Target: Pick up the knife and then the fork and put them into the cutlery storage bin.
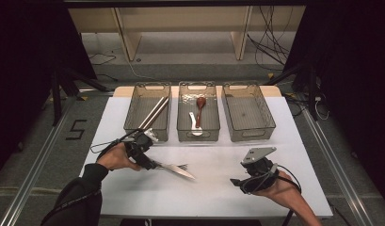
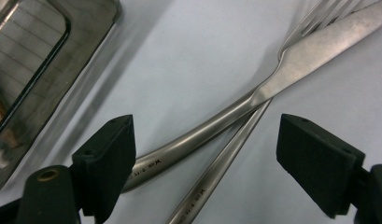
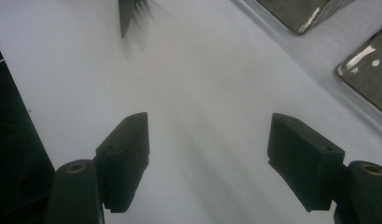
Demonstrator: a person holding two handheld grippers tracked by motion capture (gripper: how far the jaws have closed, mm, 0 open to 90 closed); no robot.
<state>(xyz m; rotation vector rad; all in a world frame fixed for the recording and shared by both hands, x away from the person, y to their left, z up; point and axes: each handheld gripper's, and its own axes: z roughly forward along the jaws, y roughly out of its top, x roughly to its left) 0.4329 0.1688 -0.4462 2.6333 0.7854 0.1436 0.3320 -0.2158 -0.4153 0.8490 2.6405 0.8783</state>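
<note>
Right gripper (image 1: 237, 181) at about 5 o'clock on the white table (image 1: 218, 197), held in the person's right hand (image 1: 280, 188). In the right gripper view its jaws stand wide apart over bare table surface, nothing between them.

Left gripper (image 2: 205, 154) at about 8 o'clock, held in the left hand (image 1: 116, 157). In the left gripper view its jaws are spread wide and straddle two crossed metal handles without clamping either. The knife (image 2: 282, 74) lies on top, its handle running in close by the left jaw; whether it touches that jaw cannot be made out. The fork (image 2: 226, 158) lies underneath, its tines fanning out at the upper right of that view. In the high view both pieces lie on the table near the centre, just ahead of the left gripper, blade tip pointing to roughly 4 o'clock.

Farther off, three clear bins in a row at the 12 o'clock edge. Left bin (image 1: 138, 123) holds chopsticks (image 1: 154, 113) leaning diagonally. Middle bin (image 1: 183, 129) holds a brown wooden spoon (image 1: 200, 109) and a pale spoon (image 1: 195, 127). Right bin (image 1: 268, 120) nearest 1 o'clock.
</note>
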